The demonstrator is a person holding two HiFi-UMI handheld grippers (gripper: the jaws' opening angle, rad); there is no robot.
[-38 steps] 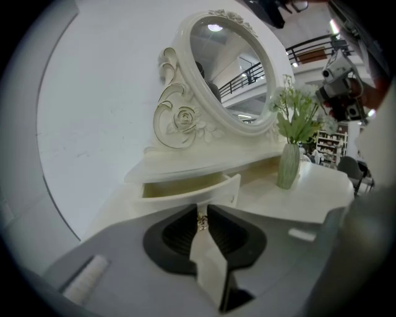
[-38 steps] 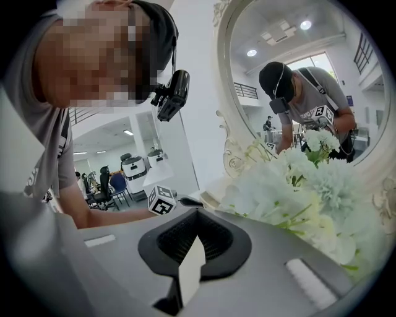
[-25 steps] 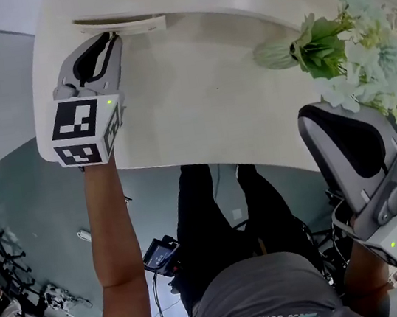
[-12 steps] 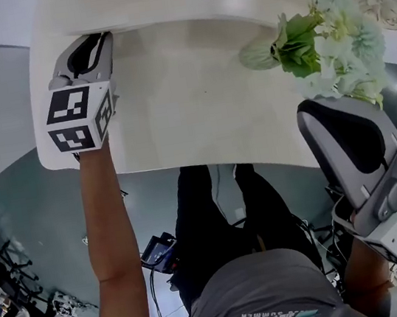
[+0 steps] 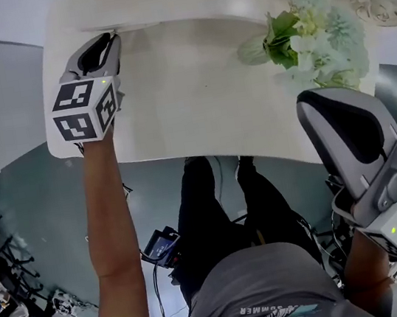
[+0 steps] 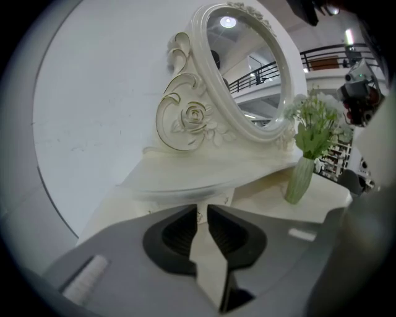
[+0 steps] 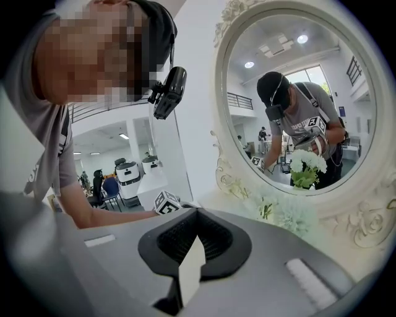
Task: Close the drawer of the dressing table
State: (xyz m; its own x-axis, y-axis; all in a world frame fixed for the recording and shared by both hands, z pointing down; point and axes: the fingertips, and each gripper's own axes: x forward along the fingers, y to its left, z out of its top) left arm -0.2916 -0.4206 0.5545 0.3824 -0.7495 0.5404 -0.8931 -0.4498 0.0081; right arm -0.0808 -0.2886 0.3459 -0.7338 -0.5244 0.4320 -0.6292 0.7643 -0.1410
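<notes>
The cream dressing table (image 5: 198, 109) carries a raised shelf along its back (image 6: 204, 176). The drawer under that shelf sits pushed in, its front flush and mostly hidden in the head view. My left gripper (image 5: 111, 39) reaches right up to the shelf's front at the table's left end. In the left gripper view its jaws (image 6: 202, 212) stand only a thin slit apart, with the drawer's small pale knob (image 6: 198, 215) pinched at their tips. My right gripper (image 5: 322, 102) hovers off the table's front right corner, shut with nothing in it (image 7: 195, 215).
A pale green vase of white flowers (image 5: 298, 34) stands on the table's right part (image 6: 302, 176). An oval mirror in a carved frame (image 6: 247, 68) rises behind the shelf (image 7: 297, 99). The person's legs are under the table's front edge (image 5: 183, 156).
The drawer front that stuck out from under the shelf a second ago has gone in flush, and the left gripper went with it. The right gripper has risen slightly.
</notes>
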